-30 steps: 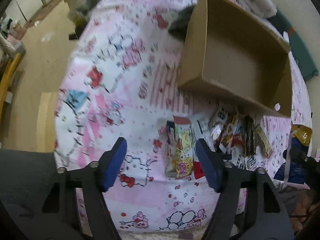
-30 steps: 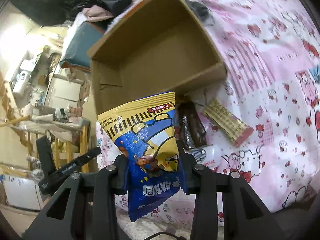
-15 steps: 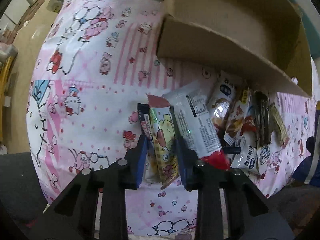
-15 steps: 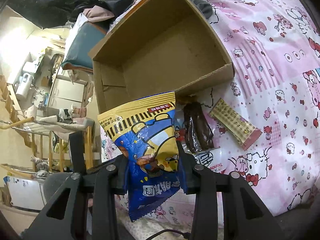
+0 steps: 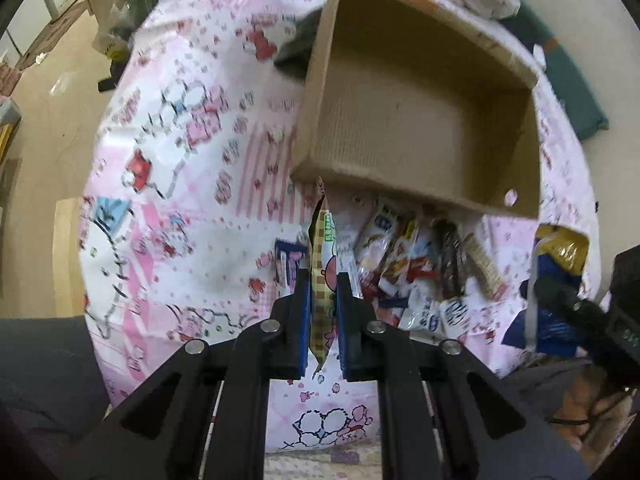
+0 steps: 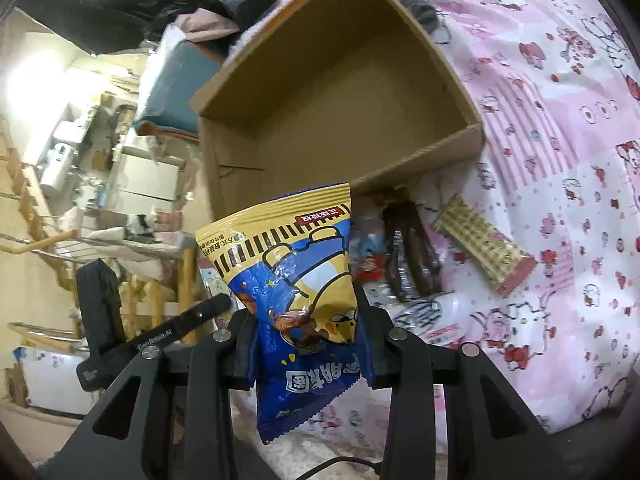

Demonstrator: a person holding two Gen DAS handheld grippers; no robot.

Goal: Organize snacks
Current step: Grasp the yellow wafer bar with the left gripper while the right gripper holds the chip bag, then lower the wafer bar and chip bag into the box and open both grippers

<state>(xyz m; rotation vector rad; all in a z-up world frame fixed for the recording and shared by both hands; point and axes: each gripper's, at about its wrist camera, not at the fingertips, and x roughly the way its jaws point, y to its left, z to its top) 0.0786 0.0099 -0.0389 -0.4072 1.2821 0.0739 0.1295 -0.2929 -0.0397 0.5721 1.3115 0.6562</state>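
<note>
1. Left gripper (image 5: 324, 312) was clamped on checkered snack packet (image 5: 322, 280), long axis upright.
2. Cardboard box (image 5: 416, 196) lay just ahead, above snack pile (image 5: 416, 264).
3. Right gripper (image 6: 306, 344) gripped blue chip bag (image 6: 296, 280), box equally near.

Right claw (image 6: 306, 344) clamps blue-yellow snack bag (image 6: 298, 280) before cardboard box (image 6: 340, 96).

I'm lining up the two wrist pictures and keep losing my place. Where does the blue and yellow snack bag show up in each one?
Left wrist view: blue and yellow snack bag at the far right edge, seen edge-on, beside the pile of snacks.
Right wrist view: bag at centre, gripped between the right gripper fingers.
Shared landmark: the open cardboard box, behind the bag in both.
</note>
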